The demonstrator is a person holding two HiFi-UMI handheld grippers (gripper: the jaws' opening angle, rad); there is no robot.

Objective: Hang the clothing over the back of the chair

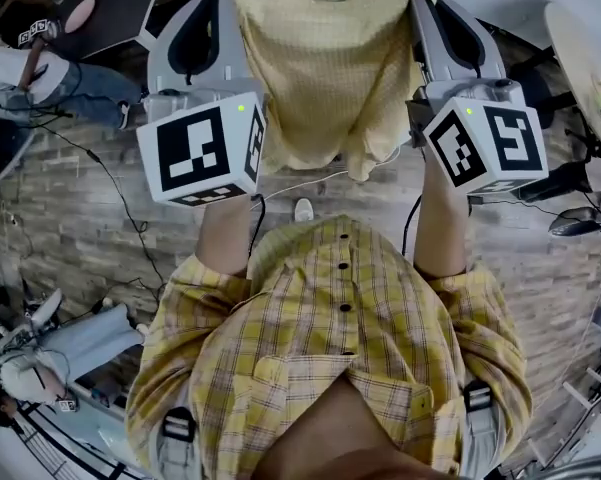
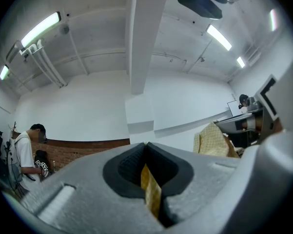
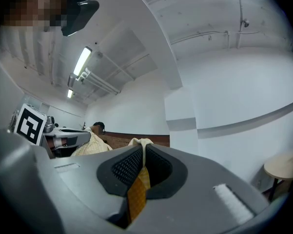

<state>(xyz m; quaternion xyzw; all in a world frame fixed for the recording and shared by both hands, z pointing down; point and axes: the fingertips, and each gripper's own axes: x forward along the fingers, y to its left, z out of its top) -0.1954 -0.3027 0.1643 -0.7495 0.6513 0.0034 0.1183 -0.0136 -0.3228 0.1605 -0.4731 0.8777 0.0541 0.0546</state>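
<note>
Now I hold yellow garment [image 1: 325, 78] up high before me: left gripper [image 2: 147, 152] and right gripper [image 3: 142, 155] each pinched tight on one top corner, so it hangs spread; no chair in view.

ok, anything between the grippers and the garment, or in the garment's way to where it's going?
Nothing between them: the left gripper and the right gripper are both shut on the yellow garment, which hangs between them. No chair shows in any view, so the way to it can't be judged.
</note>
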